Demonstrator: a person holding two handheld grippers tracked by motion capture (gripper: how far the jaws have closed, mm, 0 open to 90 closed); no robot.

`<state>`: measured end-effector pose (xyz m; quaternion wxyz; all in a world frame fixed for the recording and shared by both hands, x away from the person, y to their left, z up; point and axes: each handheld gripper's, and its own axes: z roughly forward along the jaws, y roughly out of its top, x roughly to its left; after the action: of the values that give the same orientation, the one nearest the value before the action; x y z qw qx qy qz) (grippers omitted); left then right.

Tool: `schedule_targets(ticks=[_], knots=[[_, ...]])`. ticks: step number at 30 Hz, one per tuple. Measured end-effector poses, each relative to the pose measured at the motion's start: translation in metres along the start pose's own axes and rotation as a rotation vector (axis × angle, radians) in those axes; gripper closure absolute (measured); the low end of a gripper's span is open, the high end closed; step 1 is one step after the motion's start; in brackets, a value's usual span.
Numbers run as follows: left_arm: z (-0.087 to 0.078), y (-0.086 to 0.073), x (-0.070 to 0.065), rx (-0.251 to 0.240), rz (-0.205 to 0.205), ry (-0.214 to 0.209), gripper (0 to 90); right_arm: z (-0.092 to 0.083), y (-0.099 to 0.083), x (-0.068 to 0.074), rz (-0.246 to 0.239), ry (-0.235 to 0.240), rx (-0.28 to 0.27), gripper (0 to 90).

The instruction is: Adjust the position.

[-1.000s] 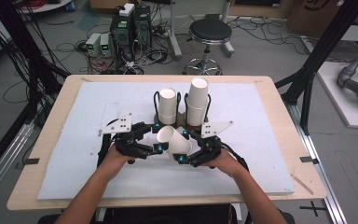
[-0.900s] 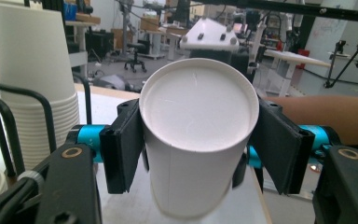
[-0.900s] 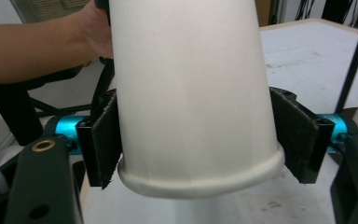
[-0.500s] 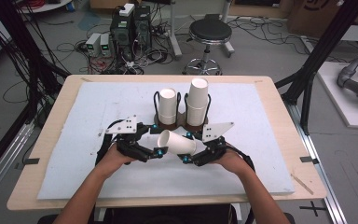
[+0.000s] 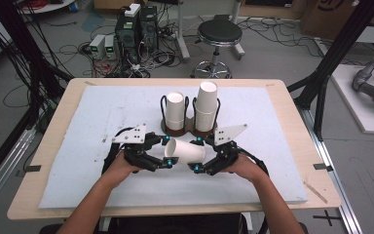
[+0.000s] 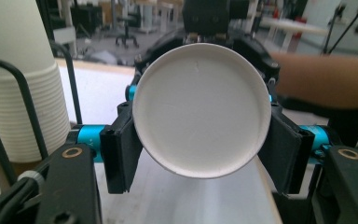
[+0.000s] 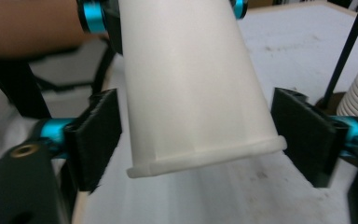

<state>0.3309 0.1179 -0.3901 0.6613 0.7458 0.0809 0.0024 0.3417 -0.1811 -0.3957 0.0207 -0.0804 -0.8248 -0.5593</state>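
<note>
Wooden table (image 5: 292, 105) under white mat (image 5: 117, 112)

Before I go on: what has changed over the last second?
The paper cup has swung from tilted to lying level between the grippers. The left gripper pinches its base end; the right gripper has its jaws apart around the rim end. The short stack and the tall stack stayed put.
</note>
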Motion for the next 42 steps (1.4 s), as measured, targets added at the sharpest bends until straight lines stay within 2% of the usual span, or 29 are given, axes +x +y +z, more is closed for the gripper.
schedule_targets(ticks=[1, 4, 5, 6, 8, 10, 12, 13, 15, 16, 17, 19, 21, 25, 26, 28, 29, 30, 31, 32, 33, 34, 35, 36, 37, 38, 39, 41, 42], knots=[[-0.001, 0.001, 0.000, -0.026, -0.011, -0.003, 36.2, 0.000, -0.001, 0.000, 0.022, -0.005, -0.053, 17.7], [-0.002, 0.002, 0.000, -0.068, -0.019, -0.017, 36.2, 0.003, -0.002, 0.001, 0.029, -0.010, -0.083, 17.8], [-0.002, 0.002, 0.000, -0.073, -0.020, -0.018, 36.3, 0.004, -0.001, 0.000, 0.014, 0.002, -0.109, 26.3], [-0.002, 0.002, 0.000, -0.081, -0.027, -0.019, 36.3, 0.004, -0.001, 0.000, 0.014, 0.002, -0.109, 26.3], [-0.004, 0.001, 0.001, -0.078, -0.045, -0.025, 36.1, 0.002, 0.000, 0.001, -0.020, 0.002, -0.118, 29.4], [-0.003, 0.000, 0.003, -0.052, -0.068, -0.022, 35.8, -0.001, 0.000, 0.002, -0.045, -0.004, -0.103, 33.9], [-0.002, 0.000, 0.002, -0.027, -0.052, 0.005, 34.4, -0.003, 0.000, 0.002, -0.055, -0.013, -0.085, 35.8], [0.000, 0.000, 0.001, -0.007, -0.045, 0.032, 31.3, -0.003, 0.000, 0.001, -0.066, -0.020, -0.080, 36.5], [0.000, 0.001, 0.001, 0.008, -0.049, 0.051, 22.8, -0.004, 0.000, 0.002, -0.082, -0.022, -0.051, 37.2], [0.000, 0.001, 0.001, 0.006, -0.050, 0.052, 21.9, -0.003, 0.001, 0.002, -0.094, -0.027, -0.033, 37.7], [0.000, 0.001, 0.001, 0.005, -0.052, 0.051, 21.9, -0.002, 0.002, 0.004, -0.122, -0.039, 0.024, 38.1], [0.000, 0.000, 0.001, 0.010, -0.050, 0.039, 21.9, -0.001, 0.003, 0.005, -0.134, -0.041, 0.041, 38.3], [0.003, -0.001, 0.000, 0.038, -0.044, 0.022, 22.4, 0.000, 0.003, 0.006, -0.145, -0.031, 0.061, 38.3], [0.006, -0.003, -0.001, 0.057, -0.024, -0.026, 31.1, -0.001, 0.003, 0.005, -0.140, -0.010, 0.049, 39.0], [0.006, -0.003, -0.002, 0.055, -0.011, -0.034, 35.6, -0.001, 0.003, 0.005, -0.140, -0.013, 0.047, 39.0], [0.006, -0.003, -0.002, 0.059, -0.015, -0.041, 36.3, -0.002, 0.003, 0.005, -0.128, 0.005, 0.054, 37.2], [0.006, -0.004, -0.001, 0.058, -0.016, -0.044, 36.2, -0.001, 0.002, 0.004, -0.101, 0.006, 0.045, 31.2], [0.006, -0.004, -0.001, 0.055, -0.014, -0.046, 36.2, -0.001, 0.002, 0.004, -0.101, 0.006, 0.045, 31.2], [0.005, -0.003, 0.000, 0.047, -0.007, -0.042, 36.0, 0.000, 0.002, 0.003, -0.057, 0.008, 0.015, 24.4], [0.004, -0.003, -0.001, 0.037, -0.007, -0.037, 36.0, 0.000, 0.002, 0.003, -0.057, 0.008, 0.015, 24.4], [0.003, -0.003, 0.000, 0.017, -0.012, -0.038, 36.1, 0.000, 0.002, 0.003, -0.044, -0.001, 0.002, 18.2], [0.002, -0.002, 0.000, 0.003, -0.017, -0.040, 36.1, -0.002, 0.003, 0.002, -0.009, -0.008, -0.046, 17.7], [0.001, -0.002, 0.001, -0.004, -0.018, -0.042, 36.1, -0.002, 0.003, 0.002, -0.009, -0.008, -0.046, 17.7], [0.001, -0.003, 0.001, -0.015, -0.022, -0.043, 36.1, -0.002, 0.003, 0.001, -0.003, -0.009, -0.067, 17.7], [0.001, -0.003, 0.001, -0.015, -0.022, -0.044, 36.1, -0.004, 0.002, 0.001, 0.006, 0.006, -0.100, 22.0], [0.002, -0.004, 0.001, -0.009, -0.023, -0.037, 36.1, -0.004, 0.002, 0.001, 0.006, 0.006, -0.100, 22.0], [0.002, -0.005, 0.001, -0.010, -0.025, -0.041, 36.3, -0.005, 0.003, 0.001, -0.018, 0.023, -0.104, 29.9], [0.003, -0.006, 0.001, 0.002, -0.038, -0.037, 36.2, -0.006, 0.004, 0.002, -0.048, 0.013, -0.102, 32.0], [0.004, -0.007, 0.001, 0.011, -0.041, -0.036, 34.9, -0.009, 0.004, 0.002, -0.071, 0.014, -0.088, 36.8]])
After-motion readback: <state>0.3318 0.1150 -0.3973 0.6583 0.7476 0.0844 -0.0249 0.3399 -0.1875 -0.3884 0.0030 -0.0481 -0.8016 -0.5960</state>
